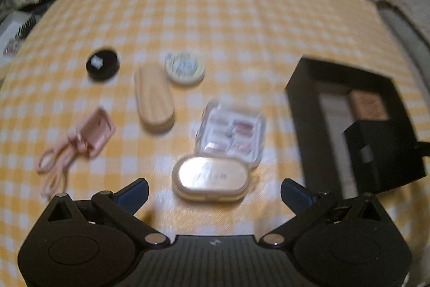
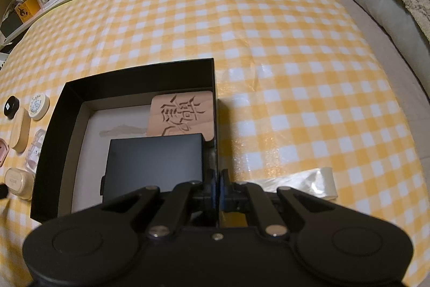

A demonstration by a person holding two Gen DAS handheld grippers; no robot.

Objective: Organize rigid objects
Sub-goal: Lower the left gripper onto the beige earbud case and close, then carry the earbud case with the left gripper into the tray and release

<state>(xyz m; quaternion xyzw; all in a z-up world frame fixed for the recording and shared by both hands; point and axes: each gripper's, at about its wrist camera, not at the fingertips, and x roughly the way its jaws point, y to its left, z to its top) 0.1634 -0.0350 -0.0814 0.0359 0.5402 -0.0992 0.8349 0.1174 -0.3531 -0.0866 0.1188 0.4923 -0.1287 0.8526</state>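
An open black box (image 2: pixel 61 109) holds a carved wooden tile (image 2: pixel 182 114) and small black case (image 2: pixel 153 160); beside it lie a gold compact (image 1: pixel 211 180), clear palette (image 1: pixel 231 135) and wooden case (image 1: pixel 154 98).

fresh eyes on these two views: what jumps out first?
The yellow checked tablecloth fills both views. On it sits an open black box, holding a carved wooden tile in its far right corner and a smaller black box in front of it. Left of the box lie loose small cases, the gold oval compact nearest the wide-open left gripper.
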